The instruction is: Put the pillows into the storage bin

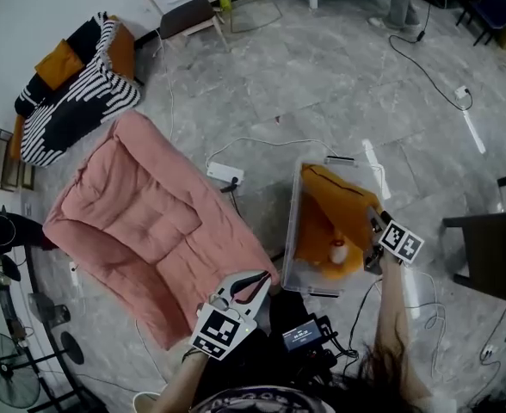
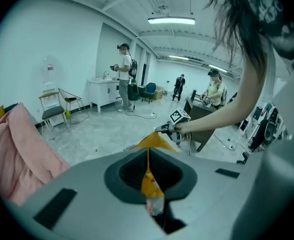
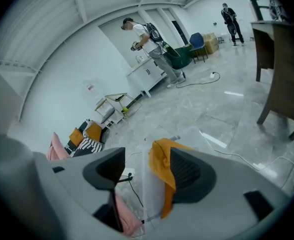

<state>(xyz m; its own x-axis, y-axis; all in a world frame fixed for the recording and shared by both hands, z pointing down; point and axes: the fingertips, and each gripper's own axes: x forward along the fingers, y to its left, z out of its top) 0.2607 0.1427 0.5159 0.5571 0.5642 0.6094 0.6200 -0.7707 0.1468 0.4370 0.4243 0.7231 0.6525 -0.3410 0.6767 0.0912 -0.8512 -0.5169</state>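
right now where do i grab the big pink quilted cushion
Pinch the padded rim at the near corner of the big pink quilted cushion, beside the clear plastic bin, from your side: it lies flat and only the rim stands up.

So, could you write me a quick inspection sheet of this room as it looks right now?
Surface: grey marbled floor; everything lies on it.
Job's things: orange pillow inside the clear storage bin; pink cushion and striped pillows lie outside it.
Clutter: chair and fan at the edges.
Grippers: left gripper, jaws together, empty, near the pink cushion's corner; right gripper, jaws apart at the bin, orange pillow against one jaw.
Cables: white power strip by the bin; black cable across the floor.
Surroundings: dark table; people standing farther off.
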